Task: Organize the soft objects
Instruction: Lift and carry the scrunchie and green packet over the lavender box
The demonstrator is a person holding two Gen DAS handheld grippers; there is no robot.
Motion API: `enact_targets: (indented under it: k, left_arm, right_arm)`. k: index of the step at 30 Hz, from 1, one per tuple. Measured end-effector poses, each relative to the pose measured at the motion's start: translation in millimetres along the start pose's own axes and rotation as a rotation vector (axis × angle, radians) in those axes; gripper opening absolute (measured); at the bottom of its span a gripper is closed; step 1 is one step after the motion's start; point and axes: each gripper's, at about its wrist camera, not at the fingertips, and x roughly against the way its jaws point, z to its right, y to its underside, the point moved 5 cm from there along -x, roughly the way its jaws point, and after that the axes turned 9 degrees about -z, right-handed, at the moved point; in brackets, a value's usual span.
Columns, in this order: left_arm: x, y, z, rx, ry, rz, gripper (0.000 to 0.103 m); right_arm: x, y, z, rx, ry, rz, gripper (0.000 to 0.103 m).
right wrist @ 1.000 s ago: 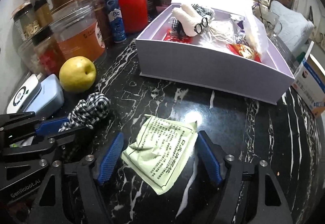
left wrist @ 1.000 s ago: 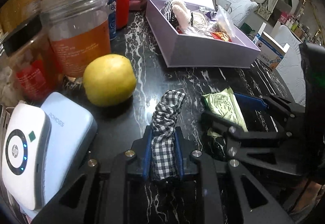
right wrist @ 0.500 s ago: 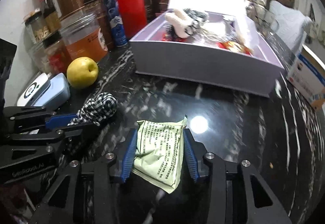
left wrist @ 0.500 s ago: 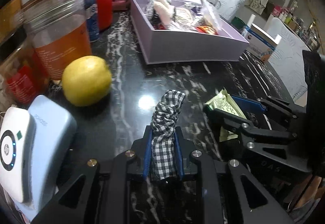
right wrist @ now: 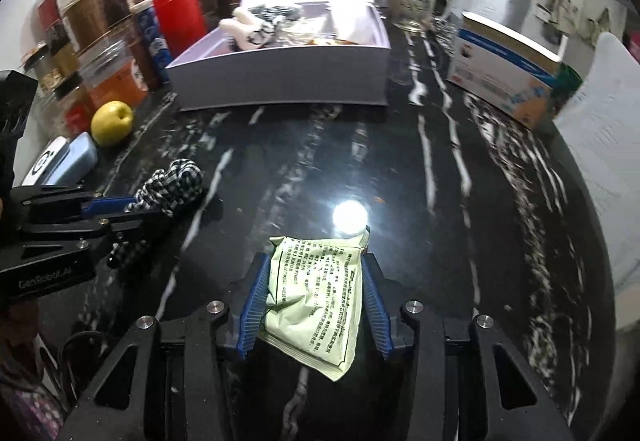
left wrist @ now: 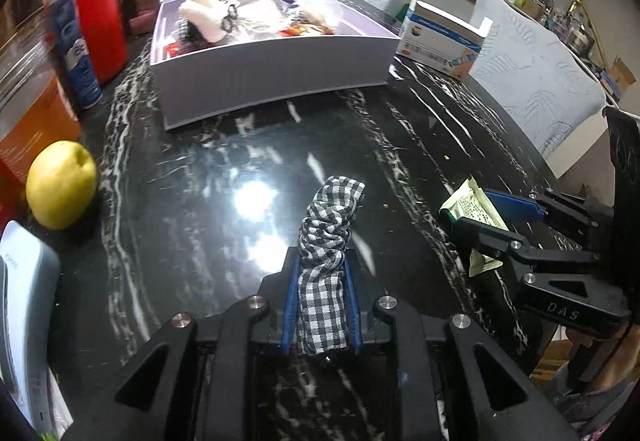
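My left gripper (left wrist: 322,265) is shut on a black-and-white checked fabric scrunchie (left wrist: 332,209), which sticks out ahead of the blue pads above the black marble table (left wrist: 240,169). My right gripper (right wrist: 314,265) has a pale green printed packet (right wrist: 316,297) between its pads; they press its sides and it bows a little, while the jaws are opening slightly. The open lavender box (left wrist: 272,77) stands ahead of both, with several soft items and packets inside. In the right wrist view the left gripper (right wrist: 120,211) and scrunchie (right wrist: 176,181) are at the left.
A yellow fruit (left wrist: 60,185), a light blue power bank (left wrist: 24,305), a red canister (left wrist: 100,17), a blue tube and several jars crowd the left side. A blue-and-white carton (left wrist: 440,37) lies right of the box. Pale chairs (left wrist: 532,81) stand beyond the table's right edge.
The right gripper's jaws closed in on the green packet and took hold of it. Both grippers shifted right, away from the jars, carrying the scrunchie and packet; the box now lies straight ahead.
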Motion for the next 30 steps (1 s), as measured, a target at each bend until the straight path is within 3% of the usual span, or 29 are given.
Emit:
enact_targets:
  k: [3, 5, 8, 15, 23, 27, 30]
  left_arm:
    - [-1, -2, 4, -0.011, -0.028, 0.003, 0.02]
    - [-3, -2, 7, -0.04, -0.06, 0.006, 0.021]
    - [-4, -3, 11, -0.061, -0.096, 0.015, 0.021]
    - [-8, -9, 11, -0.058, -0.116, 0.015, 0.021]
    - [-10, -12, 13, -0.043, -0.125, 0.004, 0.022]
    - [-11, -14, 14, -0.041, -0.134, 0.005, 0.023]
    - [-13, -16, 16, -0.047, -0.125, 0.006, 0.035]
  right_arm:
    - [1, 3, 5, -0.031, -0.002, 0.0, 0.053]
    - [0, 3, 3, -0.036, 0.01, -0.008, 0.072]
    - [-2, 5, -3, -0.027, 0.044, -0.019, 0.078]
    - [-4, 7, -12, -0.03, 0.075, 0.011, 0.079]
    - [-1, 9, -4, -0.04, 0.104, 0.022, 0.059]
    - [0, 9, -3, -0.039, 0.101, 0.018, 0.056]
    - [0, 10, -4, -0.032, 0.1, 0.015, 0.056]
